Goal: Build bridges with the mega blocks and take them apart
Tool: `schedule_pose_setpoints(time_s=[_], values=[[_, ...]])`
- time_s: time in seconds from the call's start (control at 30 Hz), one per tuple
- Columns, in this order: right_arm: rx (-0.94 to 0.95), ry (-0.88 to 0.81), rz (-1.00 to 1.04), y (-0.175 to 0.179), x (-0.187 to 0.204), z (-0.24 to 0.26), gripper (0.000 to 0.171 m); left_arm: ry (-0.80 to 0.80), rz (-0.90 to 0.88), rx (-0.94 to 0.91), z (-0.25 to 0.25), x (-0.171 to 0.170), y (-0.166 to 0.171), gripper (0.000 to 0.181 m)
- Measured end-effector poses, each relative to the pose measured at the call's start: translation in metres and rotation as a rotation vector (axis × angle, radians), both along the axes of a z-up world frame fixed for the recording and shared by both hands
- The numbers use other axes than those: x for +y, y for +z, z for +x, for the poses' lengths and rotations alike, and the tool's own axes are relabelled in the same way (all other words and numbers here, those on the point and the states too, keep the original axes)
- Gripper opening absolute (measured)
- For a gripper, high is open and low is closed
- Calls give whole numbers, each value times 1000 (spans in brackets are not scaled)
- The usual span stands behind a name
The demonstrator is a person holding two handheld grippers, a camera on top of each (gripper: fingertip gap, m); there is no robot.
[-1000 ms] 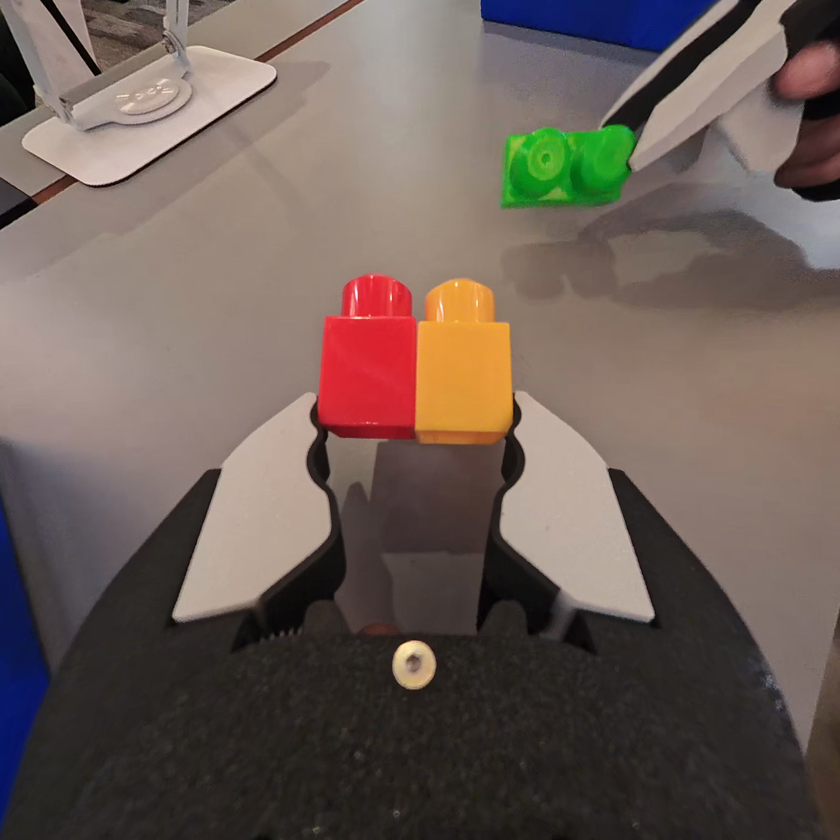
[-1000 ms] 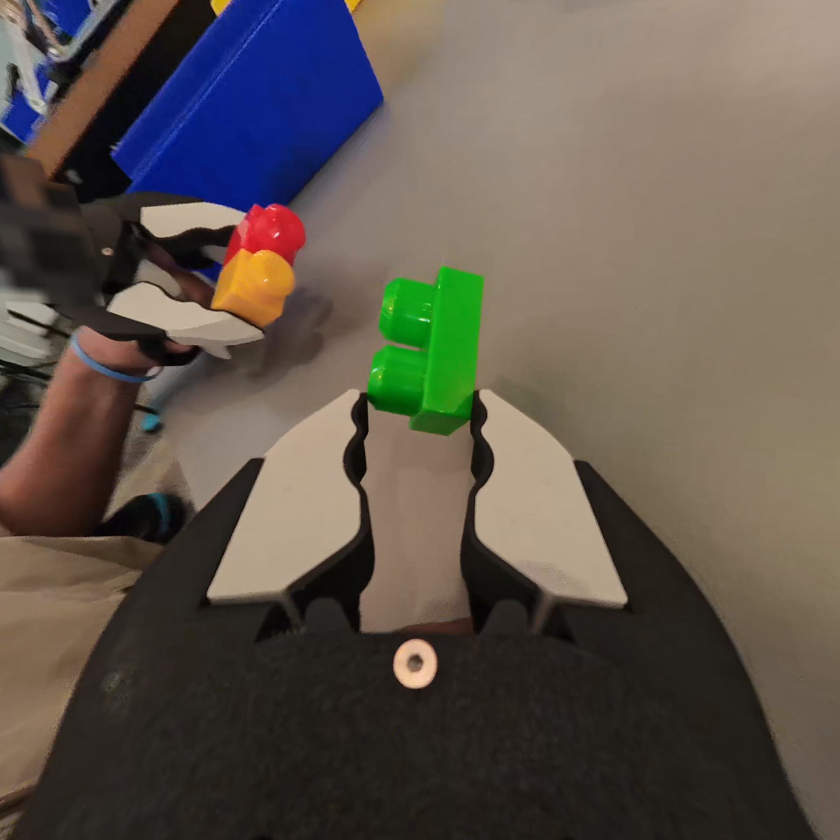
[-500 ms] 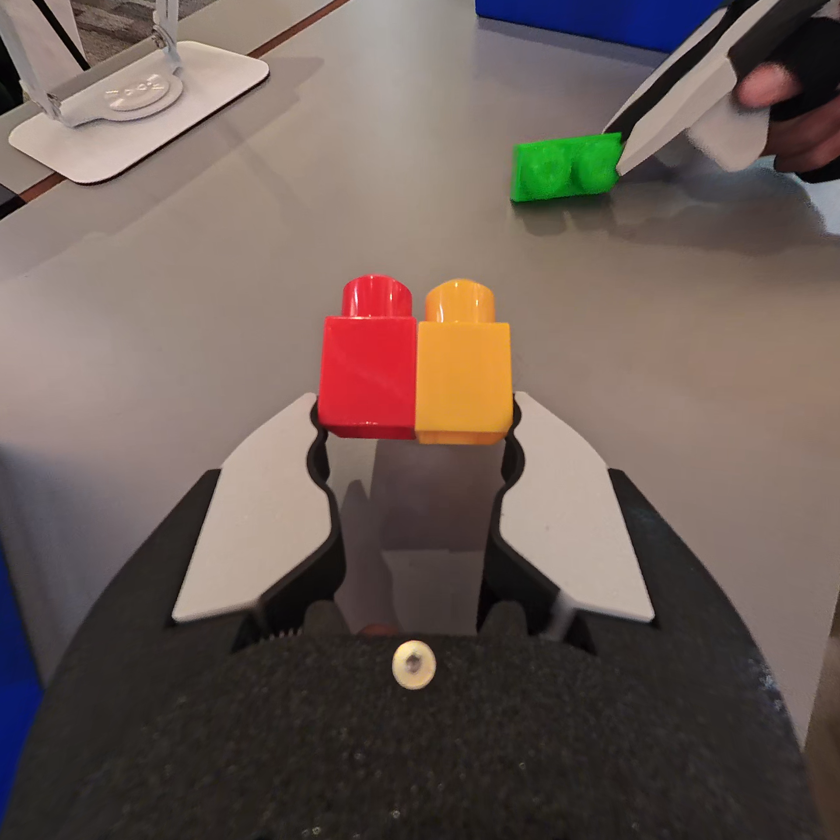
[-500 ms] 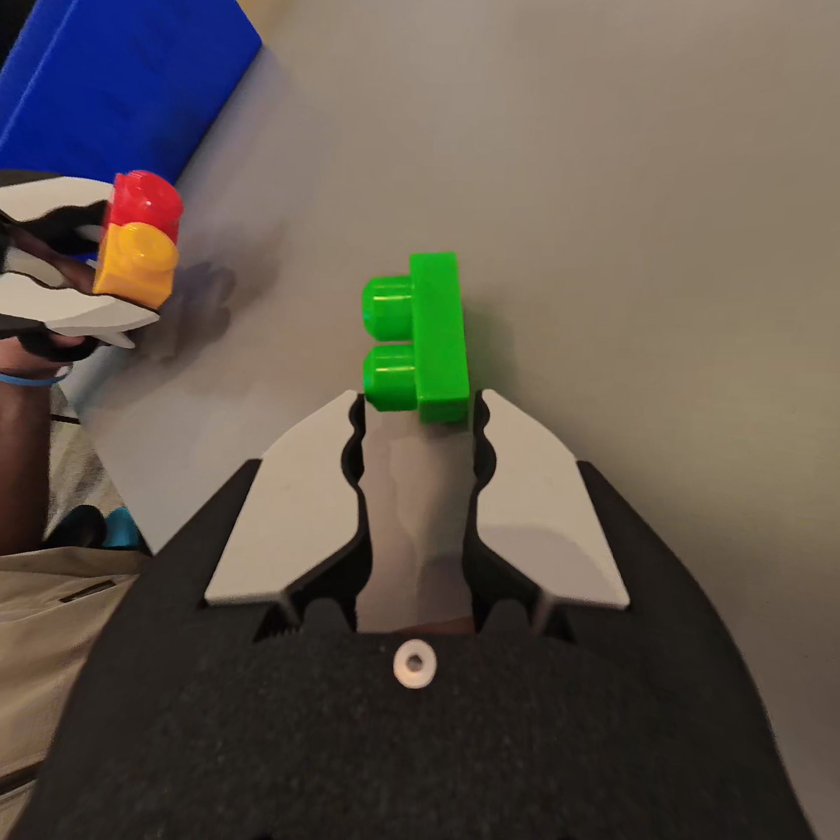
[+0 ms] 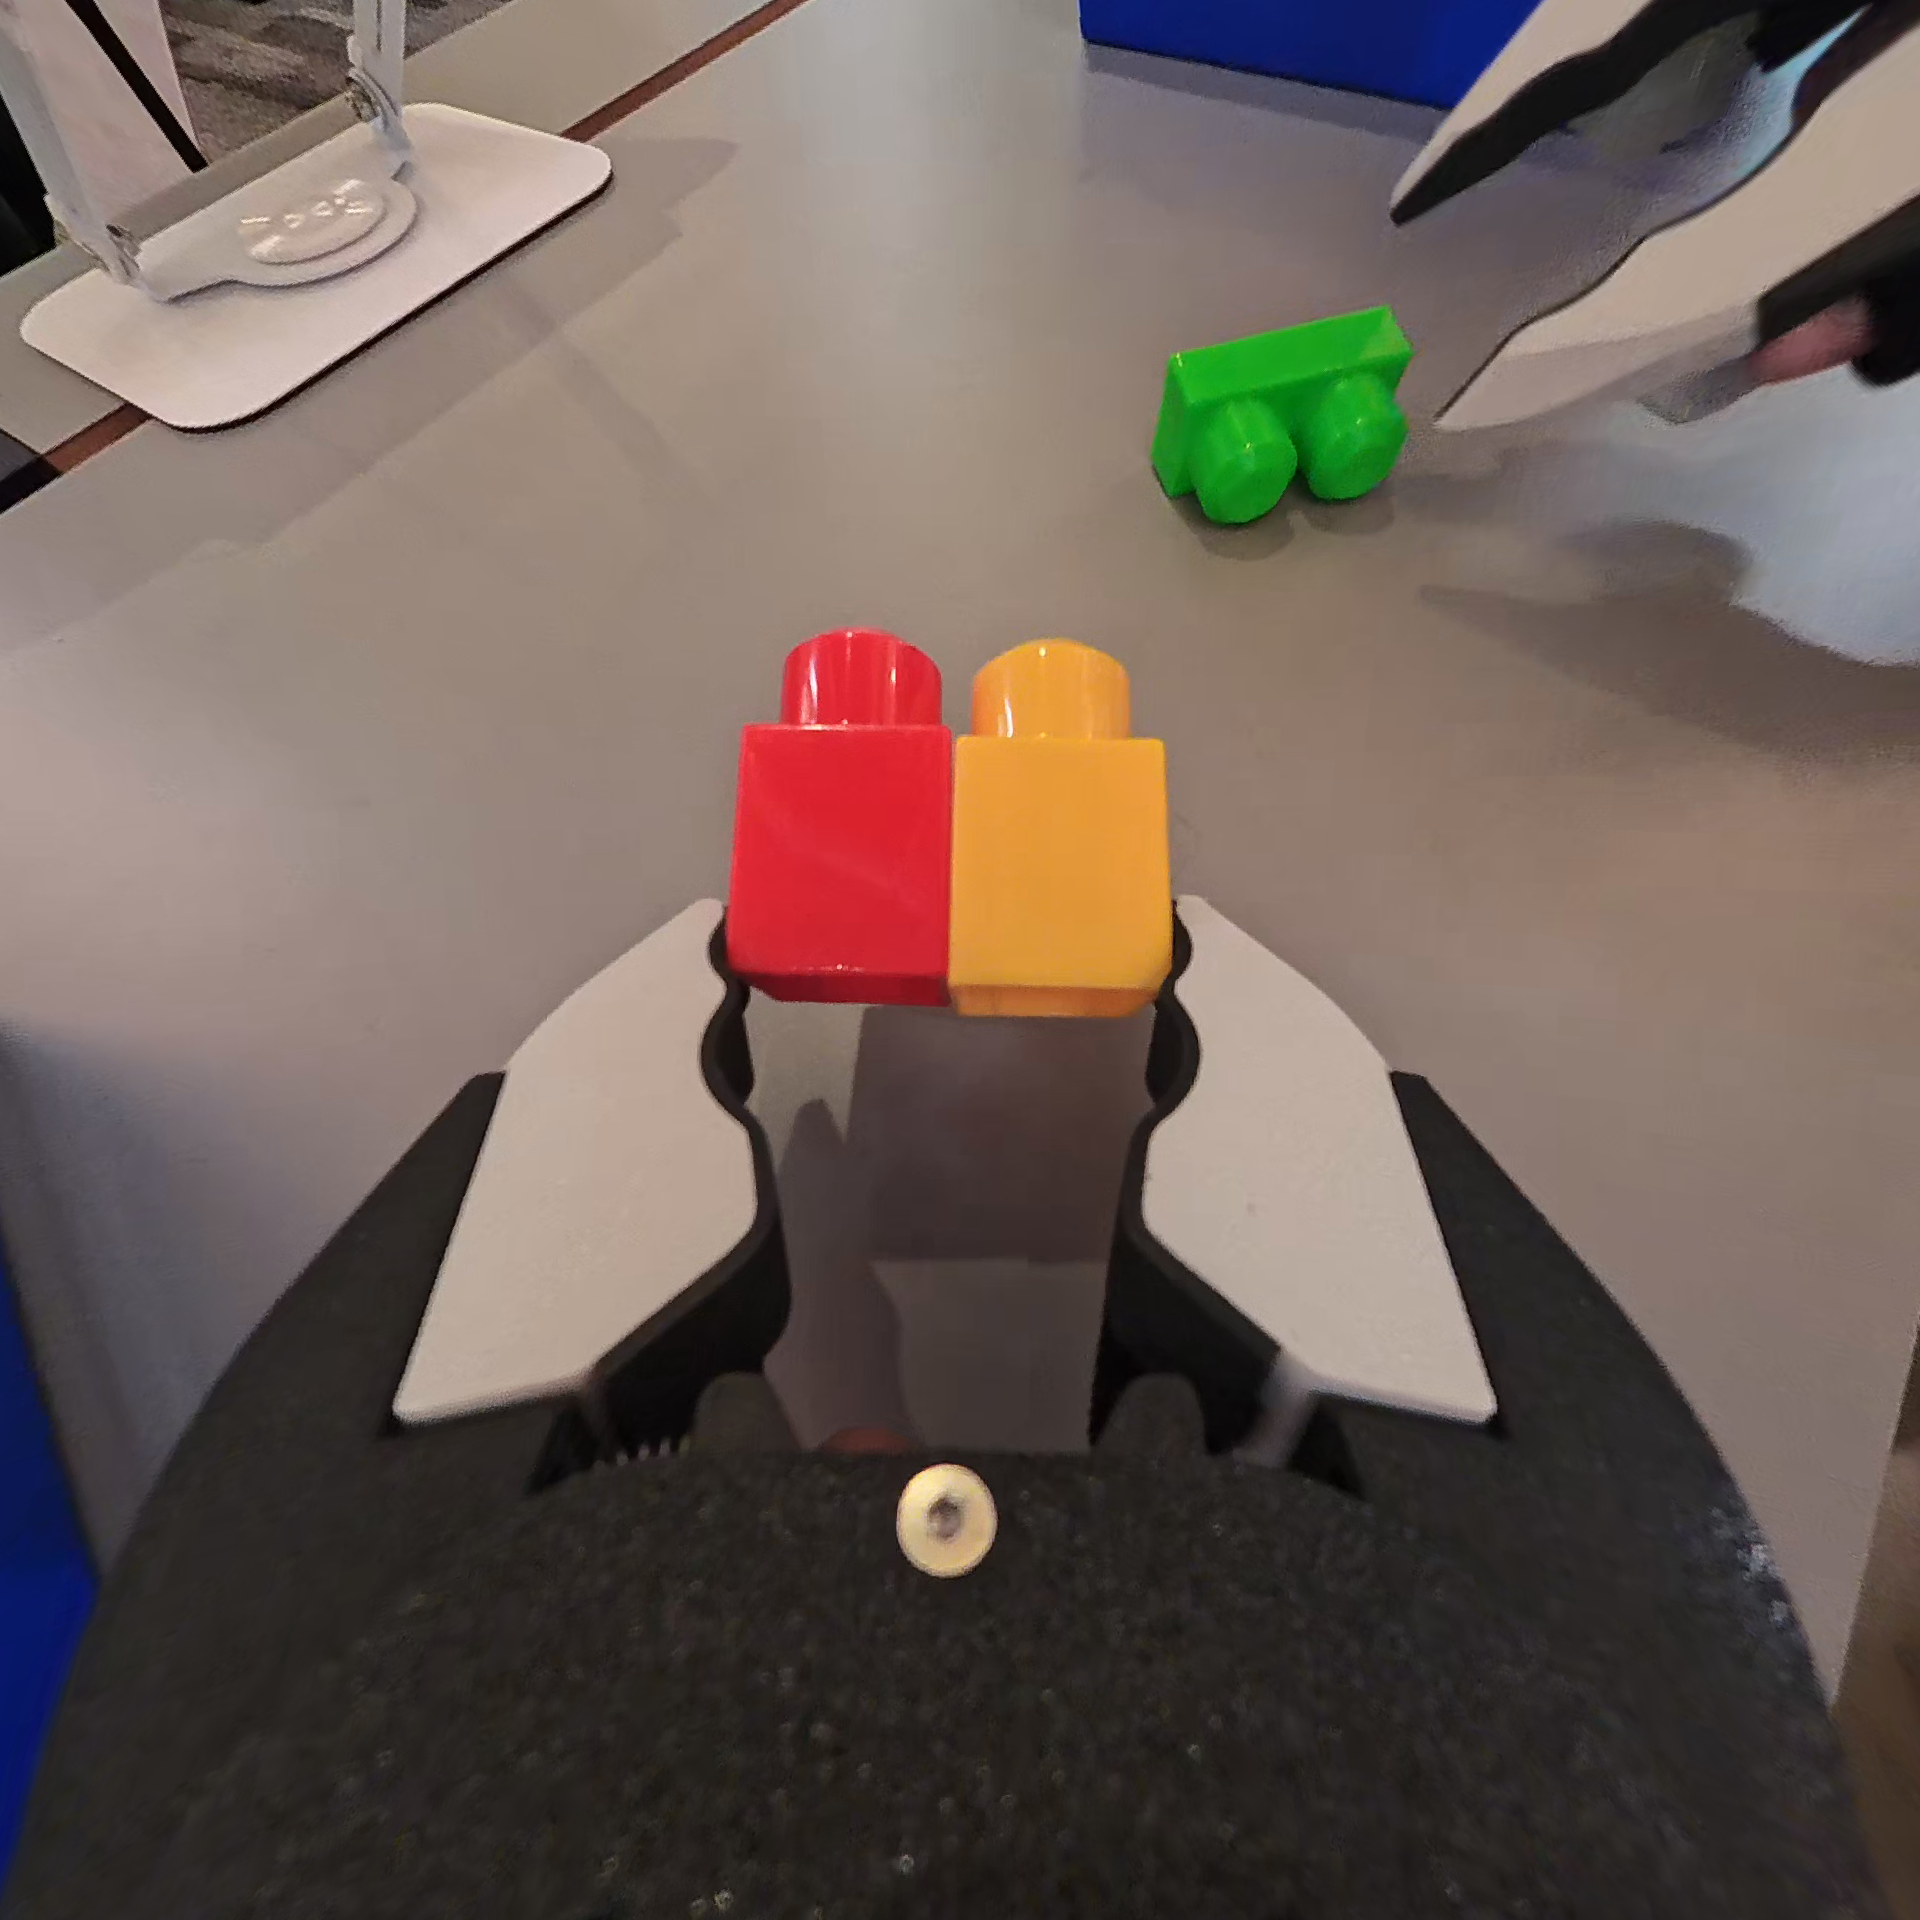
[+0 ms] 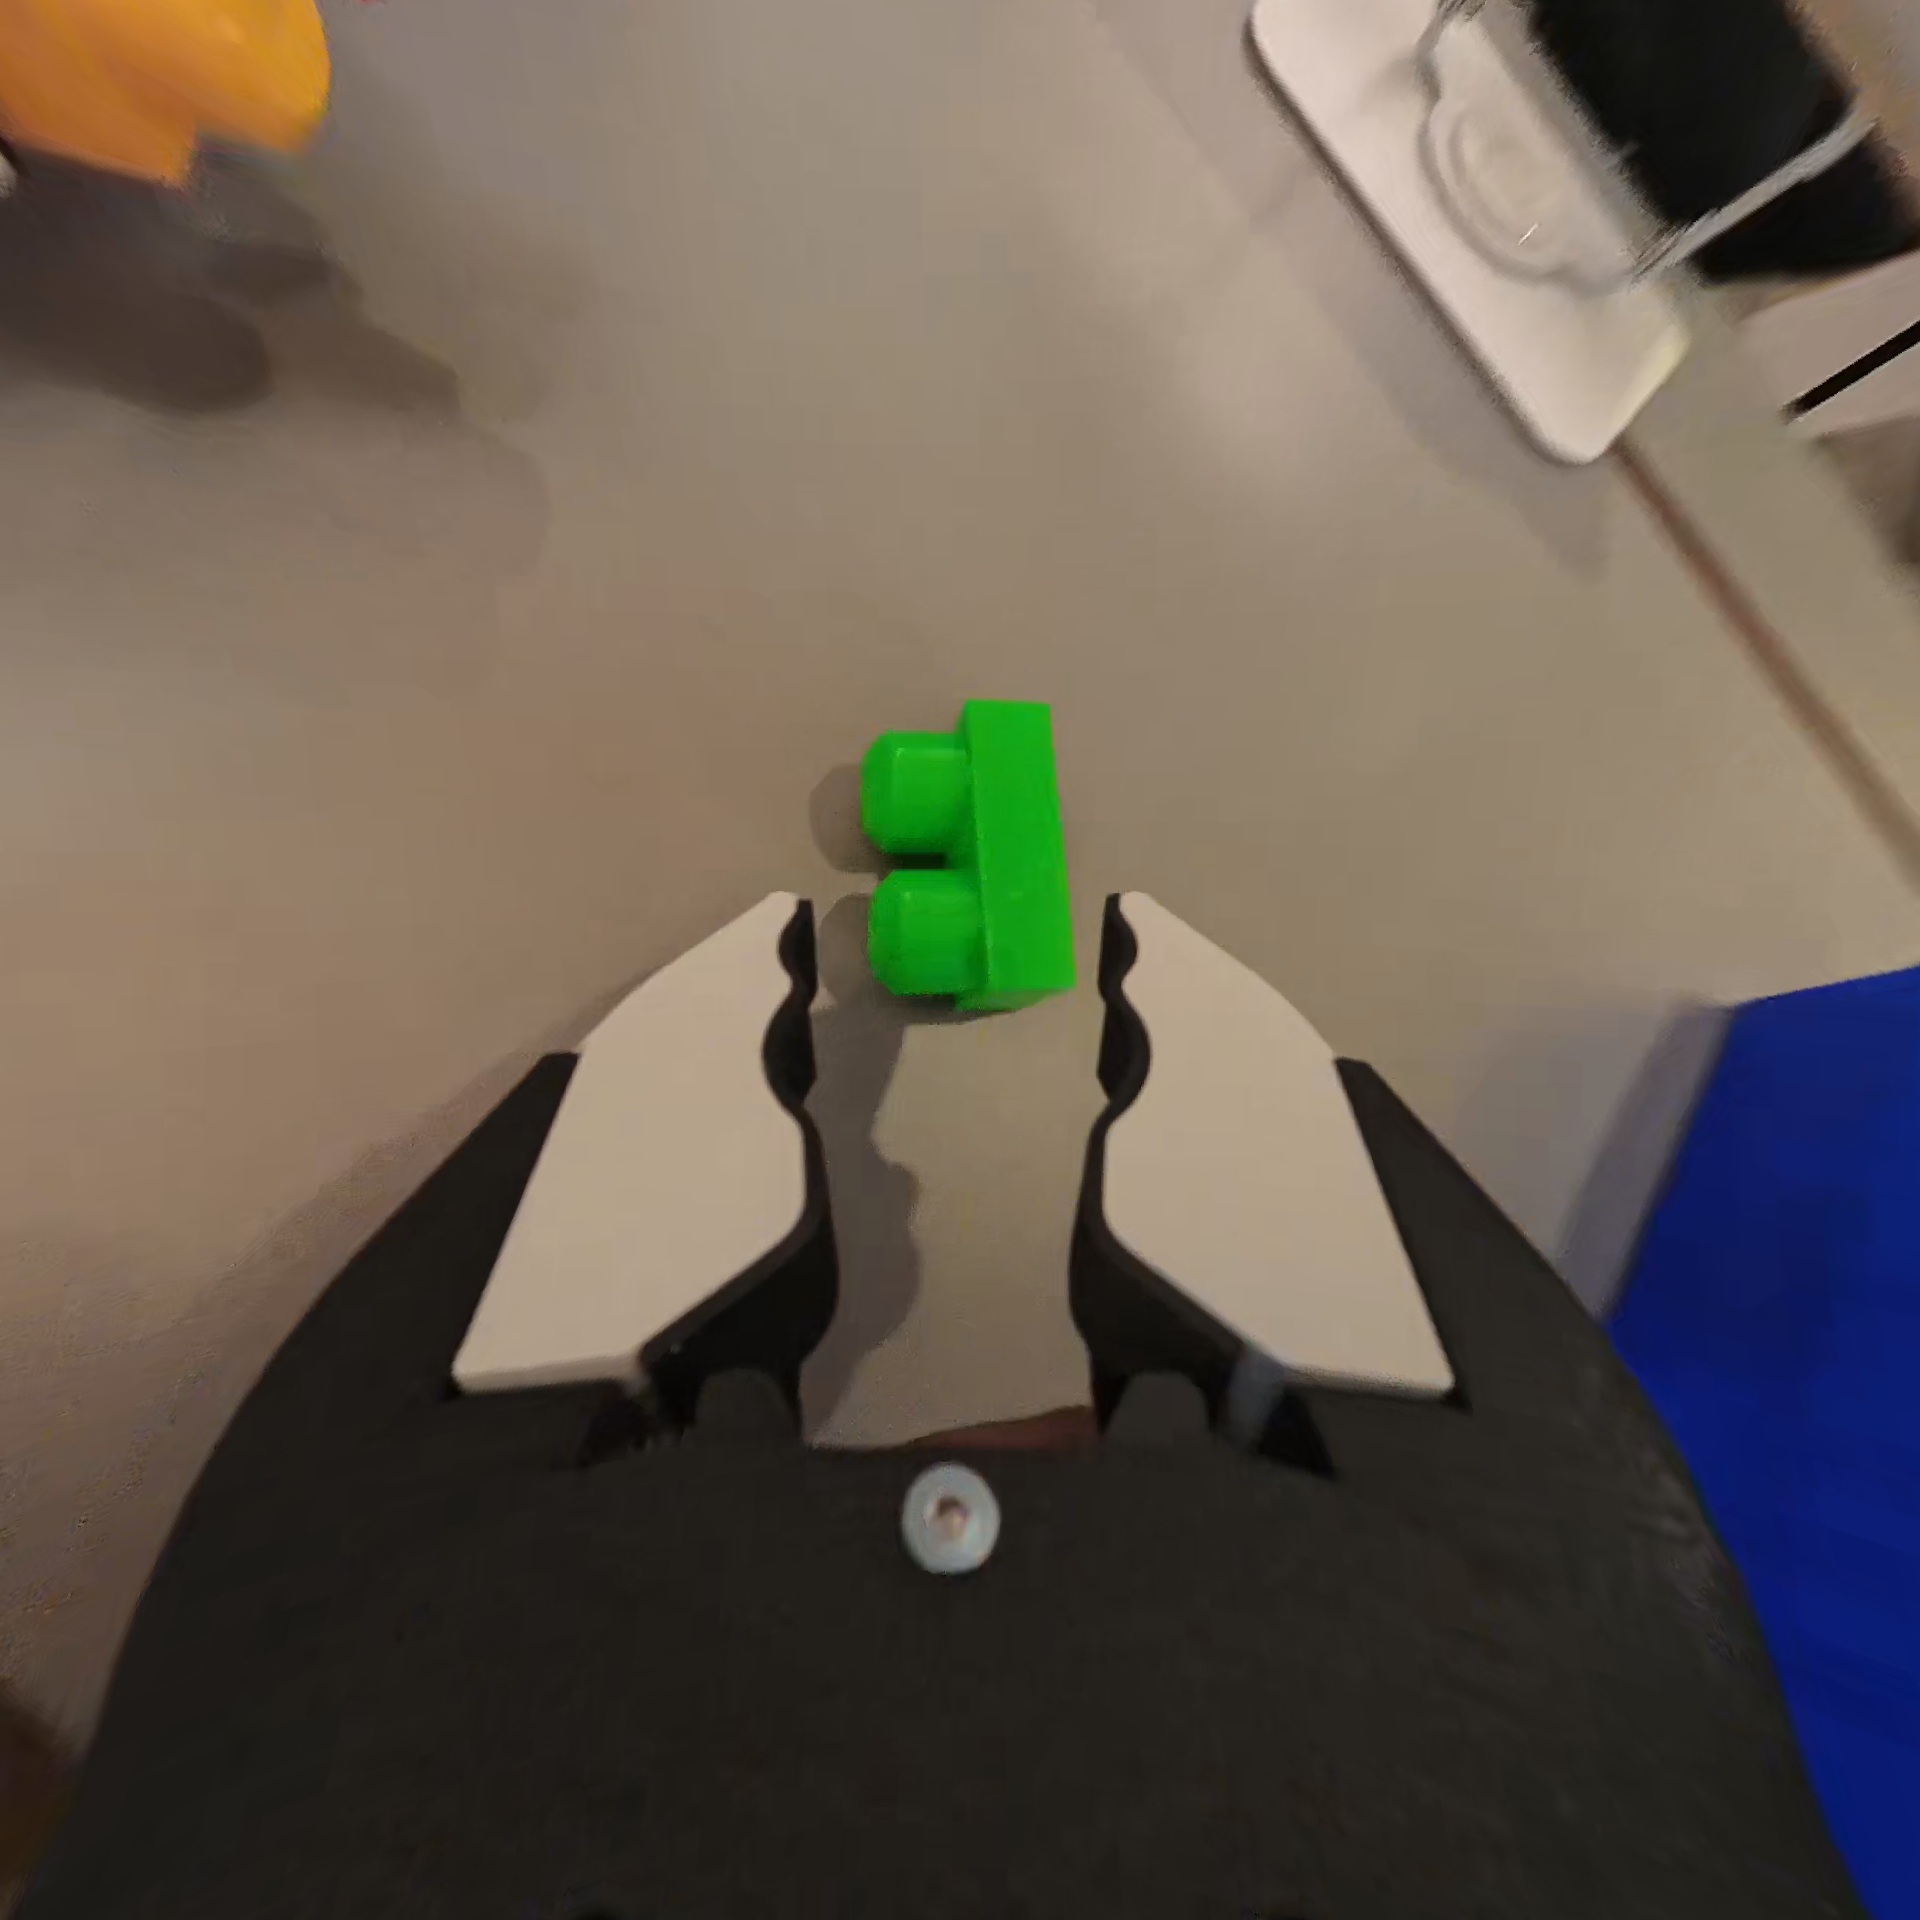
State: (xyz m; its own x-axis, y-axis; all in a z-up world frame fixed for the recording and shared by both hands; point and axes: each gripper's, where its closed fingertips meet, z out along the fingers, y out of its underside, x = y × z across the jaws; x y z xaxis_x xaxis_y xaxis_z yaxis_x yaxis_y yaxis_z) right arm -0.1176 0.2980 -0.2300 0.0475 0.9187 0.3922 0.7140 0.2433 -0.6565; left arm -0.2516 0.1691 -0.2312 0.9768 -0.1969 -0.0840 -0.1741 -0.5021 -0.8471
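The left claw (image 5: 948, 951) was closed on two single-stud blocks pressed side by side, a red block (image 5: 840, 862) and an orange block (image 5: 1058, 873), both upright with studs pointing away from the camera. Squeezing them together as one unit likely kept the pair aligned, as the two legs of a bridge would need to be. They were held above the grey surface (image 5: 520, 675), not resting on it.

The landmark was the green two-stud block (image 6: 966, 862), the flat piece that would span the two legs. It lay on its side on the surface, studs pointing sideways, beyond the red and orange pair and off to their right in the left wrist view.

The right claw (image 6: 958, 940) stood open, its fingers either side of the green block's near end and touching neither face. The block appeared to have been set down, perhaps so it could be taken at a better angle for pressing onto the studs.

A white stand base (image 5: 312, 249) sat well away from the green block, and a blue box (image 6: 1766, 1299) stood near it.
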Motion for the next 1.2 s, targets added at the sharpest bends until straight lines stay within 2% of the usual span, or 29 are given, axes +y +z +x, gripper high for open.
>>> schedule_pose_setpoints(time_s=[0.1,0.2,0.33,0.6,0.77,0.97,1.2], values=[[-63,-33,121,-9,12,-7,56,-4,1,2,1,0,0,75],[-98,-49,108,-20,19,-13,56,-6,8,0,0,-1,2,75],[-144,-53,132,-27,24,-15,44,-2,15,-3,-2,-2,3,75],[-79,-33,66,-17,36,-16,41,-6,11,1,-2,-1,1,75],[91,-21,-146,17,40,-17,40,-5,12,6,-2,-2,1,75],[362,46,-671,58,34,-14,40,-9,29,15,1,-2,6,75],[501,109,-1096,70,15,-2,40,-7,40,27,2,-2,8,75]])
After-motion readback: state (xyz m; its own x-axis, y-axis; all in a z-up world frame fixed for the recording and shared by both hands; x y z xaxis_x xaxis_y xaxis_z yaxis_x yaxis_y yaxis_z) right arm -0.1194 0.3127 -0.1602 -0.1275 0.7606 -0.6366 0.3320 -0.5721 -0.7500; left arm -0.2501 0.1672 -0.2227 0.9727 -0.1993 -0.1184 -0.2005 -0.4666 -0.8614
